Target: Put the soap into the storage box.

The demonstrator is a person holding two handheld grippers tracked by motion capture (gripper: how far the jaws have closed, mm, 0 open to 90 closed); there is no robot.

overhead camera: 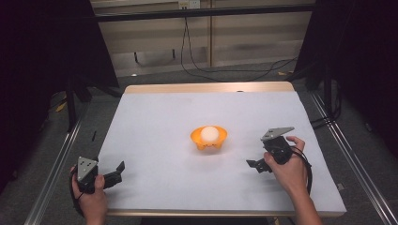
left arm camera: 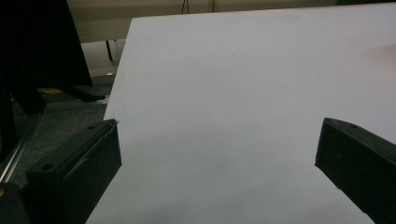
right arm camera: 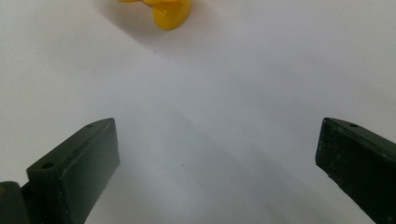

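High view: a small orange plastic bowl (overhead camera: 209, 139) on stubby feet stands near the middle of a white-covered table (overhead camera: 155, 122) with a pale wooden rim. A white round ball (overhead camera: 209, 134) rests inside the orange bowl, its top rising just above the rim. The right gripper (overhead camera: 254, 164), black and topped by a grey three-cornered plate, is held in the person's right hand (overhead camera: 286, 168) to the right of the bowl and nearer the person; its tips point toward the bowl but remain apart from it, touching nothing. The left gripper (overhead camera: 118, 169), likewise black with a grey plate, is held in the left hand (overhead camera: 89, 199) well apart from the bowl, at the table's near left corner, with its tips over the white cover.

Right gripper view: the two black jaws stand wide apart with bare white cover between them and nothing held. One yellow-orange foot of the bowl (right arm camera: 169, 13) appears at the top edge, beyond the jaws.

Left gripper view: the two black jaws stand wide apart, holding nothing. Between them lies the bare white cover of the table (left arm camera: 233, 93), whose left edge runs past the left jaw; a grey floor (left arm camera: 70, 126) lies beyond that edge
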